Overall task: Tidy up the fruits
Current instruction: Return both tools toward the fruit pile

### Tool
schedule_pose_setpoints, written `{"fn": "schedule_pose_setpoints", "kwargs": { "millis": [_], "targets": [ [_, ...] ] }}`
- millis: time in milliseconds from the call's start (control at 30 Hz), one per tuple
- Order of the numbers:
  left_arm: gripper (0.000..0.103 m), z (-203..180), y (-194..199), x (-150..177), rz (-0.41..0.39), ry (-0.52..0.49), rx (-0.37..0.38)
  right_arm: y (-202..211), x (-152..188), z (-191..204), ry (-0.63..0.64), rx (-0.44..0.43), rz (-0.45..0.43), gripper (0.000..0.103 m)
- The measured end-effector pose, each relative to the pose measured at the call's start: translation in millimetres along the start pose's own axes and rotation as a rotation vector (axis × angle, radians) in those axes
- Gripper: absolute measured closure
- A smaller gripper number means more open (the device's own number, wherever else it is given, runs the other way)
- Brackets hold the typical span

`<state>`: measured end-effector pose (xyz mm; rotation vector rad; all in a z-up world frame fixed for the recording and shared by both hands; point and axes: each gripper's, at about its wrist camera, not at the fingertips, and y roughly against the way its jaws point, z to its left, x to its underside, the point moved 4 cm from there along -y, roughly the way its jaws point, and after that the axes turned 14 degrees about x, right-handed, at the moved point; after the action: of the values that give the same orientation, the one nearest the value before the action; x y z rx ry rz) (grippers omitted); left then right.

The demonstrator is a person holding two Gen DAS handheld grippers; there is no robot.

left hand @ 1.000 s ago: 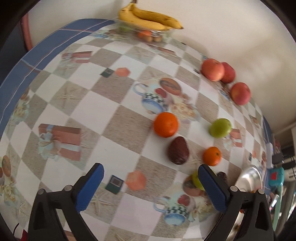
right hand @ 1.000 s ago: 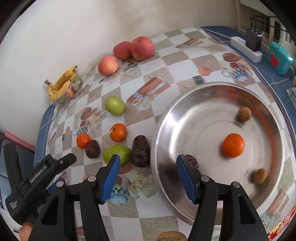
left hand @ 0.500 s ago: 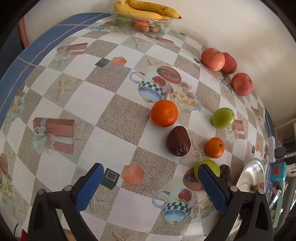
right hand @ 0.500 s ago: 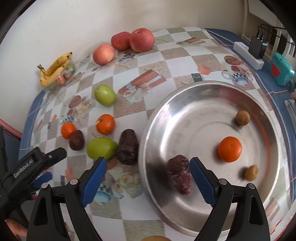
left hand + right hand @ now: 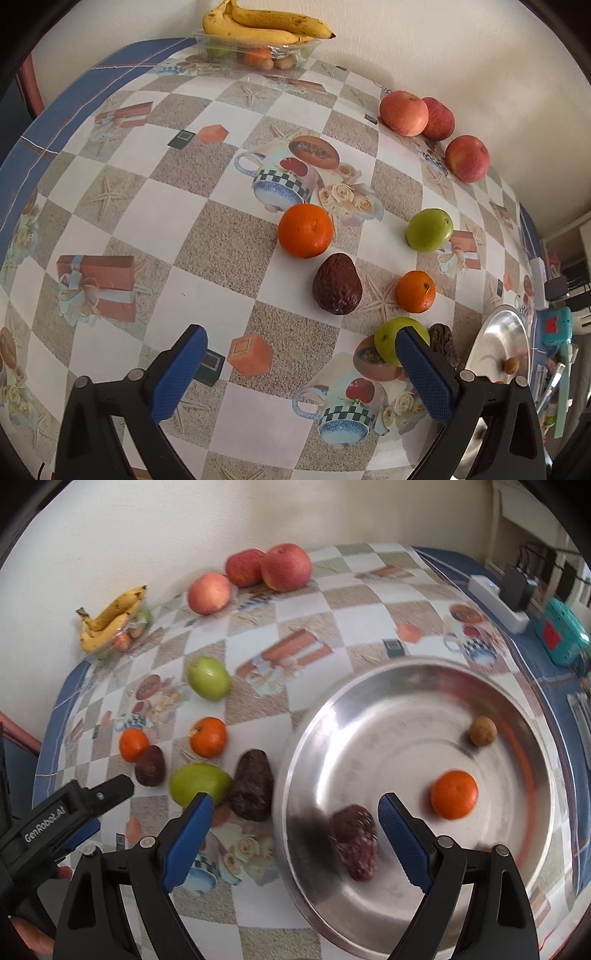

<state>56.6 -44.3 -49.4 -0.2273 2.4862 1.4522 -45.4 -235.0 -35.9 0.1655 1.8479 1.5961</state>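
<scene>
Right tool (image 5: 295, 812) rose off dark avocado (image 5: 354, 842) left in steel plate (image 5: 417, 686); both tools spread, left tool (image 5: 299, 354) empty.

- Left gripper (image 5: 301, 363): black plastic frame, blue textured pads (image 5: 421, 373), silver screws.
- Right gripper (image 5: 295, 830): same black frame and blue pads (image 5: 186, 843).
- White "GenRobot.AI" lettering marks the left one's side.
</scene>
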Motion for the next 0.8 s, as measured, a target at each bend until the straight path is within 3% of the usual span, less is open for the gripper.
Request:
{"fn": "schedule_pose_setpoints", "kwargs": {
  "millis": [133, 267, 467, 800],
  "targets": [
    [0.0, 1.6, -2.9, 2.4, 0.016, 0.016, 0.003, 0.4, -2.9, 9.6, 0.038, -0.008, -0.025, 0.013],
    [0.0, 3.7, -4.1, 2.7, 0.021, 0.031, 0.009, -3.3, -3.0, 21.8, 0.086, -0.039, -0.025, 0.039],
    [0.0, 4.8, -3.8, 2.3, 0.023, 0.042, 0.019, -8.9, -1.8, 35.5, 0.134, -0.069, -0.015, 0.052],
    [0.0, 5.8, -2.5, 1.4, 0.024, 0.056, 0.036, -9.7, -0.5, 49.4, 0.204, -0.069, -0.024, 0.058]
  ]
}}
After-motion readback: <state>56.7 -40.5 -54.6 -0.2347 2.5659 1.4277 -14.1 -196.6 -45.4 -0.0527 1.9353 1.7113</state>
